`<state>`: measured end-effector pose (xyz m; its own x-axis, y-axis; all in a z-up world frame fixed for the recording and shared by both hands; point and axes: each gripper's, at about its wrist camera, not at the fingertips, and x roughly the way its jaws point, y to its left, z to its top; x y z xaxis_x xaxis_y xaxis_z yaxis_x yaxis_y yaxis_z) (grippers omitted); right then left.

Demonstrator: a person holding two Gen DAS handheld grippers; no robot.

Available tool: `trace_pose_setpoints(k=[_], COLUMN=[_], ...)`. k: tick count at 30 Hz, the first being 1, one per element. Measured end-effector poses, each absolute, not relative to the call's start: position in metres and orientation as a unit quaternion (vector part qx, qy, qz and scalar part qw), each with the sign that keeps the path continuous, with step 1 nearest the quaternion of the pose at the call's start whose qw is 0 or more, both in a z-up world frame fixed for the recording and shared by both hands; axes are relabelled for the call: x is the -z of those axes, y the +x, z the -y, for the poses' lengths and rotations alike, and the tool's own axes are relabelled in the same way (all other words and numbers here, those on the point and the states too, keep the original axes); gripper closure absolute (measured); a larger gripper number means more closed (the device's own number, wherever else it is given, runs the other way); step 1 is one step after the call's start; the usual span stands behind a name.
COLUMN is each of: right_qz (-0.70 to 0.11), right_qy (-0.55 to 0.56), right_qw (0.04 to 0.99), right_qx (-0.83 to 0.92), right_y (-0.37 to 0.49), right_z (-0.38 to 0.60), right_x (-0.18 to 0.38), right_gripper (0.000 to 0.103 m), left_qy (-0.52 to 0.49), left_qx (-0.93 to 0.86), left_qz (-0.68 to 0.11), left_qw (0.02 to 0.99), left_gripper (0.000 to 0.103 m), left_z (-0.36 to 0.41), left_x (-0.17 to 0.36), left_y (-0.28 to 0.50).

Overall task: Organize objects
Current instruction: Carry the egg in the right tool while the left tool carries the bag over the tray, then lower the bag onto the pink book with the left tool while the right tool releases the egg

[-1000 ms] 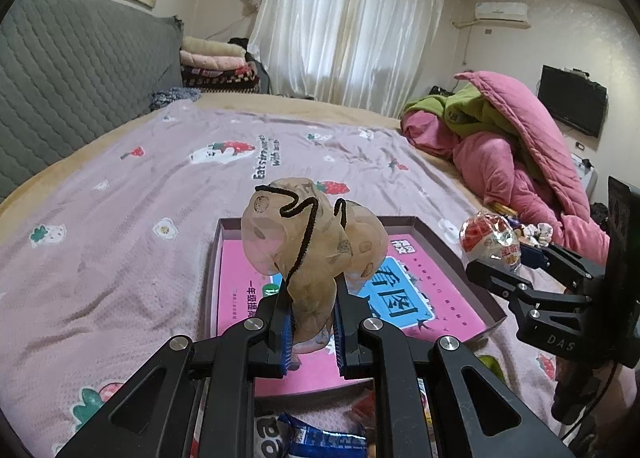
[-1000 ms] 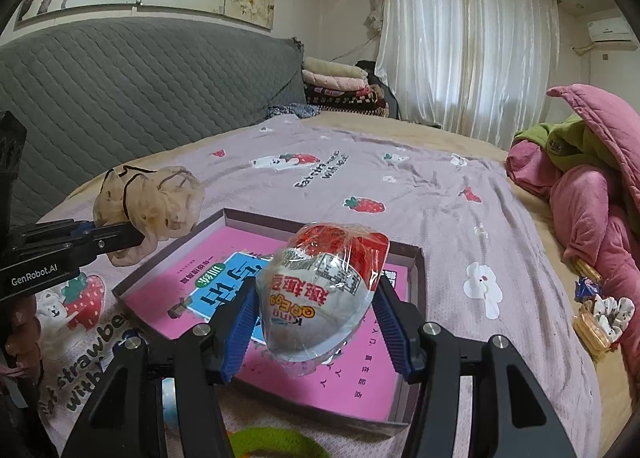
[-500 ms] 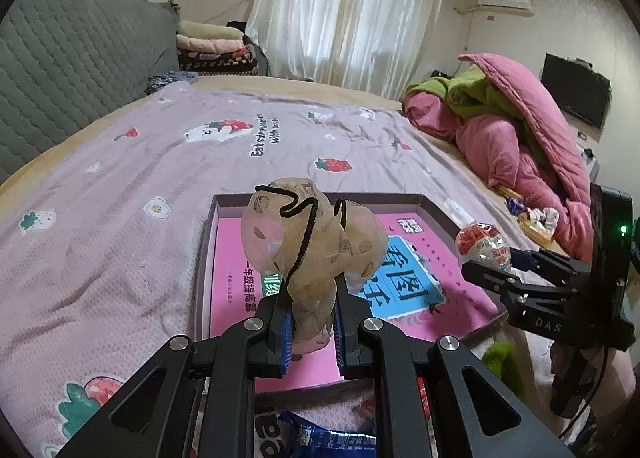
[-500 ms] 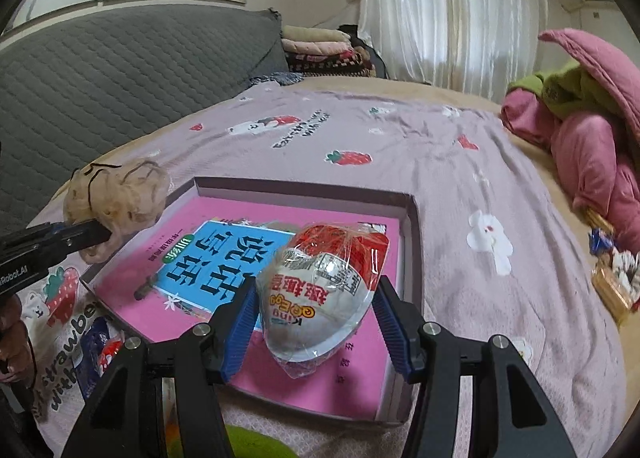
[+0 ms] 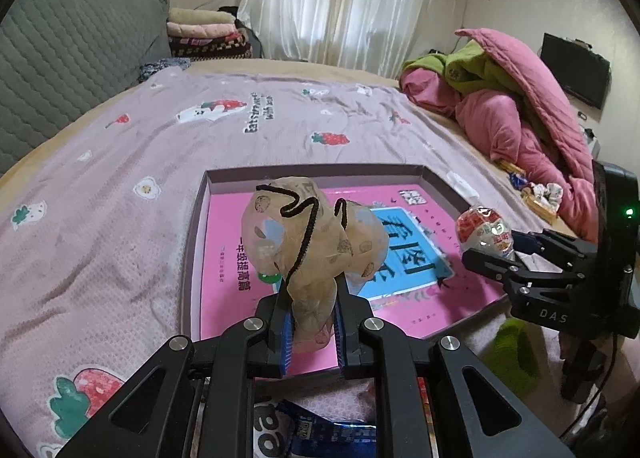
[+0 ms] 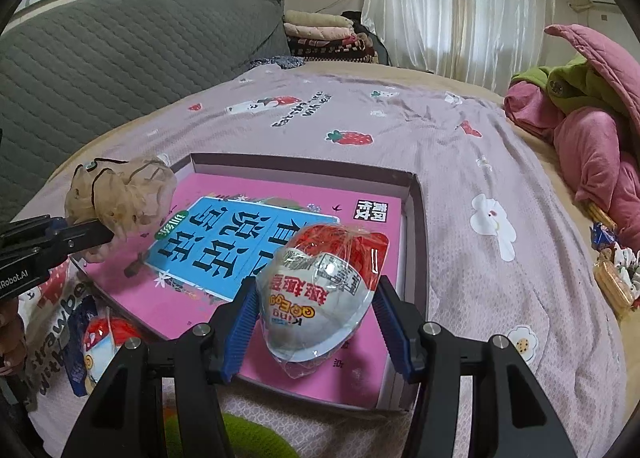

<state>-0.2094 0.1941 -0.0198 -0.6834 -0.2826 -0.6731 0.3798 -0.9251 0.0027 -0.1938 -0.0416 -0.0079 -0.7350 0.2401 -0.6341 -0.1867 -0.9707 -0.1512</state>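
My left gripper is shut on the neck of a tan mesh drawstring pouch, which hangs over the near left part of a shallow box holding a pink book. In the right wrist view the same pouch and left gripper show at the left. My right gripper is shut on a wrapped red-and-white toy egg, held above the box's near right corner. From the left wrist view that egg and right gripper appear at the right.
The box lies on a lilac strawberry-print bedspread. Snack packets and a green thing lie by the box's near edge. Pink and green quilts pile up at the right, with small items beside them. A grey headboard stands left.
Both grippers have sunk toward the box and tipped downward, each keeping its grip. The box and book now fill more of both views.
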Motion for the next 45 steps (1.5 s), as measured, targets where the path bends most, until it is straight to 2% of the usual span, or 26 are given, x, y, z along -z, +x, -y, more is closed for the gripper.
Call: trace_pose_setpoints(k=[21, 33, 45], right_qz=[-0.078, -0.073, -0.074], right_qy=[0.369, 0.366, 0.366], right_qw=[0.174, 0.163, 0.16], right_qx=[0.91, 0.913, 0.914], right_y=[-0.212, -0.215, -0.214], right_z=[-0.19, -0.194, -0.195], right_x=[0.032, 0.033, 0.033], right_gripper=[0.045, 0.045, 0.044], left_qy=[-0.39, -0.394, -0.392], left_qx=[-0.914, -0.913, -0.913], left_qz=[0.039, 0.043, 0.052], left_qw=[0.105, 0.097, 0.098], left_gripper=[0.086, 0.081, 0.068], left_z=[0.041, 0.044, 0.049], left_x=[0.034, 0.038, 0.032], left_y=[-0.206, -0.209, -0.208])
